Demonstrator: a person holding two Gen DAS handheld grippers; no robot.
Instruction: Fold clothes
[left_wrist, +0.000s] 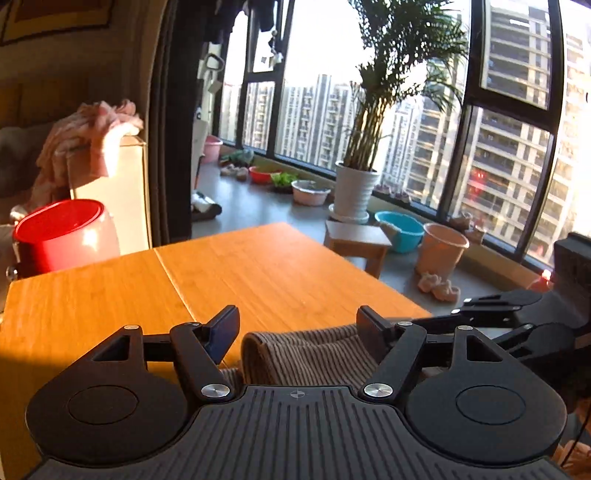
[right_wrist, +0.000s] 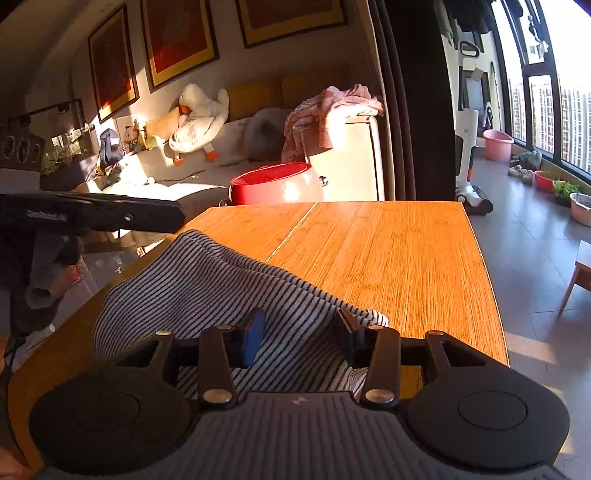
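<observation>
left gripper: jaws apart, striped garment loose between them | right gripper: jaws apart over same cloth, not pinching | wooden table ahead

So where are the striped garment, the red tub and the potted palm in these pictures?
striped garment (right_wrist: 207, 280): right wrist view, on its raised middle fold.
red tub (right_wrist: 273, 184): right wrist view, on its red front.
potted palm (left_wrist: 354, 188): left wrist view, on its white pot.

Rumpled striped garment heaped at wooden table's near edge
</observation>
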